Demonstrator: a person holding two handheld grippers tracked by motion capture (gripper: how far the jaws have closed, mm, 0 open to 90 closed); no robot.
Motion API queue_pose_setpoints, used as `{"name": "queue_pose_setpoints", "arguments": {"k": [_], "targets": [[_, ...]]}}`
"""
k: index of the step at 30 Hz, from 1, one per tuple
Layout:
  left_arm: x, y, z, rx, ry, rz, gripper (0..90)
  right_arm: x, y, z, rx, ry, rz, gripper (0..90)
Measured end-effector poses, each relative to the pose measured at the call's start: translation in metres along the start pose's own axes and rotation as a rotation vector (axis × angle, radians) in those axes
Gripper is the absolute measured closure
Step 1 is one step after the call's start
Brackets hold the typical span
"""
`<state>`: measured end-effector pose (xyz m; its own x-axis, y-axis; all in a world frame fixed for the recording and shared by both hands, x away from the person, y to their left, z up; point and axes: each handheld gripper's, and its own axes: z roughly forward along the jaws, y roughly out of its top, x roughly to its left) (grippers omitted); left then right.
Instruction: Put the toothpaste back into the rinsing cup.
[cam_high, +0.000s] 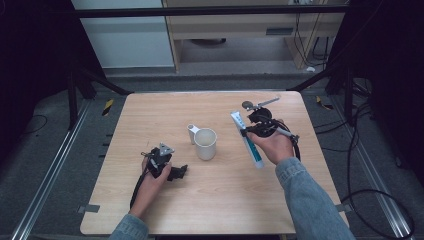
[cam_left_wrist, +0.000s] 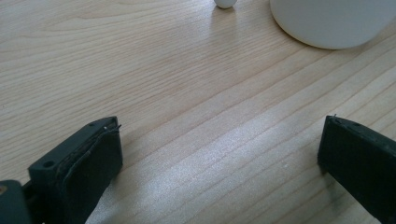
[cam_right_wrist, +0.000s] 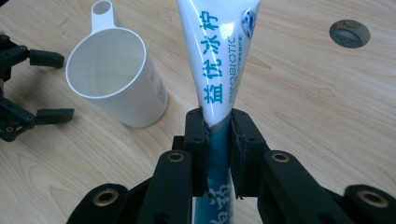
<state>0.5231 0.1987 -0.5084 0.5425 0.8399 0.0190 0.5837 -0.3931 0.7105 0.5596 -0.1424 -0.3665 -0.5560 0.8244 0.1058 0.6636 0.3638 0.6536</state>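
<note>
light wooden desk (cam_high: 150, 210) sits on grey floor (cam_high: 50, 165), metal rails (cam_high: 55, 165) either side, a pale wood cabinet (cam_high: 240, 25) behind, black cables (cam_high: 370, 200) trailing right.

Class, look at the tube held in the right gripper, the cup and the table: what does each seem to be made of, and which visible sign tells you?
Toothpaste tube: probably soft plastic laminate, glossy white with blue print; it narrows flat where the right gripper pinches it.
Cup: likely hard plastic, matte white, with thin even walls and a moulded hollow handle.
Table: pale wood or wood-look laminate, smooth, showing long grain lines.
</note>
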Motion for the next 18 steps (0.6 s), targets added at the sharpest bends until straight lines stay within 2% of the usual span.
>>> {"name": "queue_pose_setpoints", "arguments": {"k": [18], "targets": [[0.000, 0.000, 0.000, -0.003, 0.000, -0.003, 0.0, 0.014, 0.009, -0.004, -0.084, 0.027, 0.002, 78.6]]}}
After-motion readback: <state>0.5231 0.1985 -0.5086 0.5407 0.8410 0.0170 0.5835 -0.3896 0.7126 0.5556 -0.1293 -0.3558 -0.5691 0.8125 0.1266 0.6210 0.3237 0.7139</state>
